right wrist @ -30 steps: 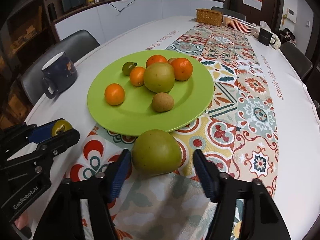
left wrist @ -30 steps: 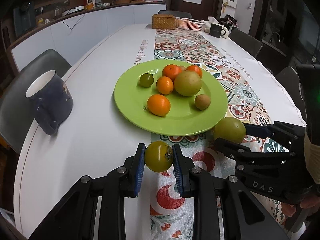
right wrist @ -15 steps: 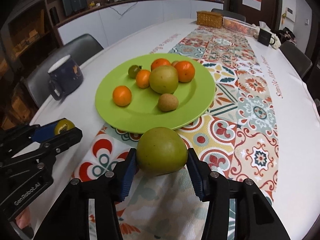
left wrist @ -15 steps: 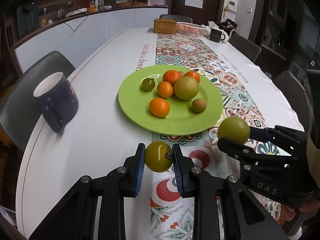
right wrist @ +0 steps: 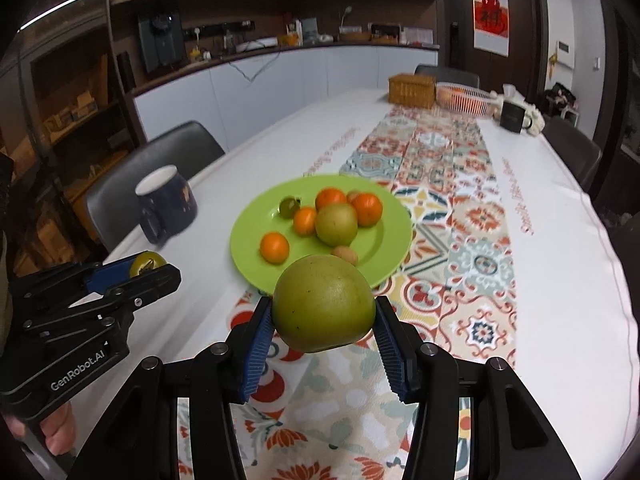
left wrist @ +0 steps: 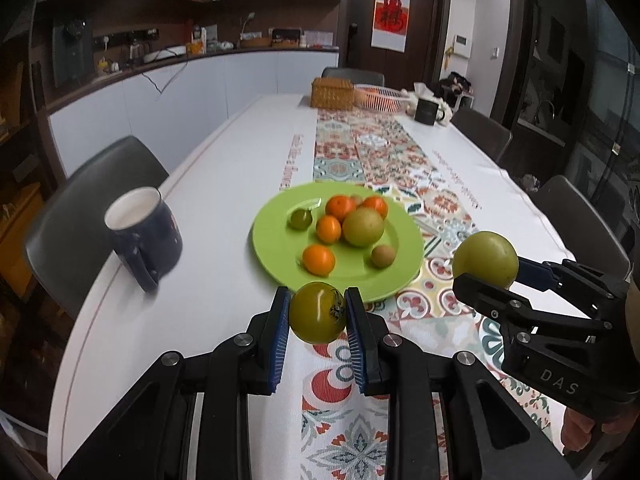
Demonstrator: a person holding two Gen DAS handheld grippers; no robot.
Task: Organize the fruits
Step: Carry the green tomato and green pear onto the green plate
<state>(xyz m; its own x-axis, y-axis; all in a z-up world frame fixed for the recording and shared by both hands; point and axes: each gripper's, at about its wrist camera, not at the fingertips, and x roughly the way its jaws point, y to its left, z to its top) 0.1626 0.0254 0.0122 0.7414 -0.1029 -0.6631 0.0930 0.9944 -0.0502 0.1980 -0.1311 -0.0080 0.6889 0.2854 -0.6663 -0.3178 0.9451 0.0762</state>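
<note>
My left gripper (left wrist: 318, 320) is shut on a small green tomato (left wrist: 318, 312) and holds it above the table, just short of the green plate (left wrist: 276, 248). My right gripper (right wrist: 322, 320) is shut on a large green pear-like fruit (right wrist: 323, 304), also lifted; it shows in the left wrist view (left wrist: 485, 259) too. The plate (right wrist: 384, 240) carries several oranges (left wrist: 319, 259), a big green fruit (left wrist: 363, 227), a small green tomato (left wrist: 301, 219) and a brown kiwi (left wrist: 383, 256).
A dark blue mug (left wrist: 142, 236) stands left of the plate near the table edge. A patterned runner (left wrist: 376, 152) crosses the white table. A wicker box (left wrist: 333, 94), white basket (left wrist: 380, 98) and black mug (left wrist: 426, 111) stand at the far end. Chairs surround the table.
My right gripper closed on the large green fruit and lifted it off the table. Both grippers rose and drew back from the plate with their fruits.
</note>
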